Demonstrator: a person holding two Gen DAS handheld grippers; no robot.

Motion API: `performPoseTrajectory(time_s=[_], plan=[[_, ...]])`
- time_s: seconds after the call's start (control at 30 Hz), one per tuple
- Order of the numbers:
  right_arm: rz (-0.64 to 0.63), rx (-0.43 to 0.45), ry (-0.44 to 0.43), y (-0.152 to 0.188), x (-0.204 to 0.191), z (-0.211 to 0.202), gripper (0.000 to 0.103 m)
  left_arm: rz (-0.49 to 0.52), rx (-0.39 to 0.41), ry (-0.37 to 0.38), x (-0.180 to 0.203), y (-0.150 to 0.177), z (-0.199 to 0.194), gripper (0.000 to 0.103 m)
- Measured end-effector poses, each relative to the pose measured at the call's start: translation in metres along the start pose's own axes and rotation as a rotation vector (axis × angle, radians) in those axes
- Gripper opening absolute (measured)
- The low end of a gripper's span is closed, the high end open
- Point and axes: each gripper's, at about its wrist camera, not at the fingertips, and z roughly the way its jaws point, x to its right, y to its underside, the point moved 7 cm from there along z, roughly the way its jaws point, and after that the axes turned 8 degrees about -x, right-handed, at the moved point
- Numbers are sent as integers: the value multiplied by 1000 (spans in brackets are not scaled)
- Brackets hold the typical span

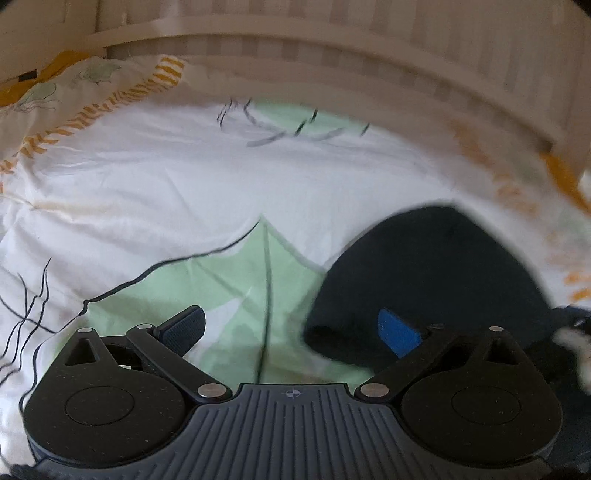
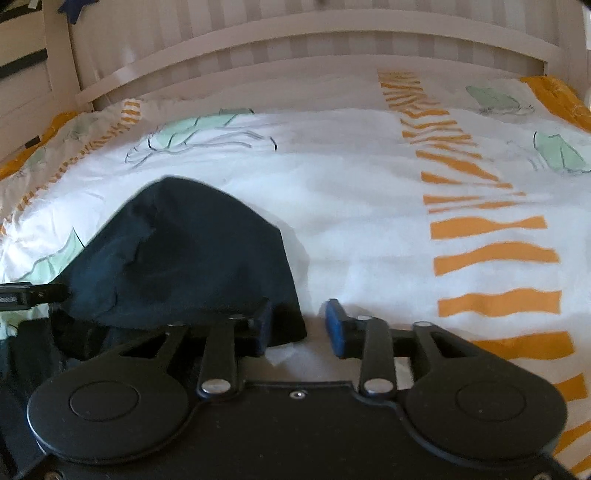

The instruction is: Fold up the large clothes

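Dark navy garment (image 2: 192,254) is laid on white duvet (image 2: 362,206), bunched, rounded end pointed toward slatted bed rail (image 2: 295,33); long axis cannot be told. Left gripper (image 1: 293,328) fingers spread wide, one pad against cloth. Right gripper (image 2: 300,325) fingers parted, garment corner lying between, not pinched.

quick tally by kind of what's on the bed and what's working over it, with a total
dark navy garment: 1
patterned white duvet cover: 1
grippers: 2, the left gripper and the right gripper
white slatted bed frame: 1
total: 5
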Motion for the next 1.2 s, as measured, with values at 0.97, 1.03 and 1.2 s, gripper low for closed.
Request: performPoseTrajectory(time_s=[0.97, 1.03, 1.2], plan=[[-180, -50, -53, -71, -47, 89, 91, 106, -22, 47, 44, 29, 57, 103], [-157, -53, -100, -67, -44, 89, 60, 107, -20, 46, 45, 29, 56, 103], [-178, 31, -112, -66, -49, 58, 10, 123, -27, 29, 48, 28, 58, 103]])
